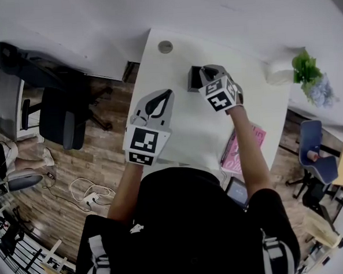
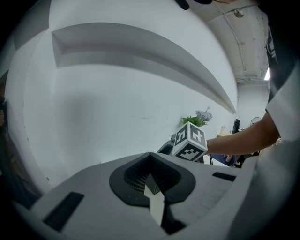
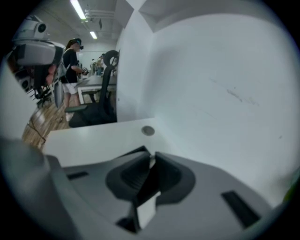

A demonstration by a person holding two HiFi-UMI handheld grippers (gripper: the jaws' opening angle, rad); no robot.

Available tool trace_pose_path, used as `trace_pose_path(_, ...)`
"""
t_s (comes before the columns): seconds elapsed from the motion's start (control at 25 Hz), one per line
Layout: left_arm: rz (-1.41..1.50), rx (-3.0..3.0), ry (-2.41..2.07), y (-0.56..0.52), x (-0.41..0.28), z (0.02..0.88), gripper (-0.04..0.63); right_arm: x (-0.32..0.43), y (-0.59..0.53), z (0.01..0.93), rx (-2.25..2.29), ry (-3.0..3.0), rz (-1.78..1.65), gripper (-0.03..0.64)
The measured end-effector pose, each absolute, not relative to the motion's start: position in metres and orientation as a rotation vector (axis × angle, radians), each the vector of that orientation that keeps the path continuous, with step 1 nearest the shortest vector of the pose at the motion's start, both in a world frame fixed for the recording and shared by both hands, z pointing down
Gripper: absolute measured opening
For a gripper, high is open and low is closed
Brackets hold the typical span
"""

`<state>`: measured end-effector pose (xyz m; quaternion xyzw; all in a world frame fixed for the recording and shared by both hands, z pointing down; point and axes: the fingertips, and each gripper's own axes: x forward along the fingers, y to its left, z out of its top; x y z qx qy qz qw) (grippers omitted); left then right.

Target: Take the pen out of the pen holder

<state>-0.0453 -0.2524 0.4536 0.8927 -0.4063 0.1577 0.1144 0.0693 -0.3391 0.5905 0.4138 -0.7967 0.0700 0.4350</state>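
1. On the white desk [image 1: 183, 133] below you, toward its far edge, stands the dark pen holder [image 1: 193, 80].
2. Your right gripper [image 1: 206, 73] hangs with its tips just over the holder's right side. Its jaws are pressed together, and a thin pale sliver at the tips is too small to name.
3. You cannot make out the pen in any view, so its long axis and the way it points cannot be told.
4. Your left gripper [image 1: 164, 94] is over the desk's left part, apart from the holder. It is clenched on nothing and aimed toward the wall.
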Motion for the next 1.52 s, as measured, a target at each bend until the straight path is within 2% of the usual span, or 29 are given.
trace_pose_path(0.48, 0.472, 2.619, -1.174, -0.253, -0.043, 0.456, 0.02, 0.066, -0.341, 0.592, 1.052, -2.015, 0.197, 0.054)
trace_pose_path(0.72, 0.478, 2.609, -1.183, -0.254, -0.046, 0.459, 0.02, 0.063, -0.336, 0.604, 1.001, -1.988, 0.216, 0.107)
trace_pose_path(1.16, 0.48, 2.596, -1.188, -0.256, -0.05, 0.463, 0.02, 0.06, -0.338, 0.617, 1.013, -1.982, 0.213, 0.109)
trace_pose_path(1.52, 0.474, 2.592, -1.186, -0.257, -0.049, 0.464, 0.02, 0.053, -0.338, 0.617, 0.96, -1.967, 0.083, 0.109)
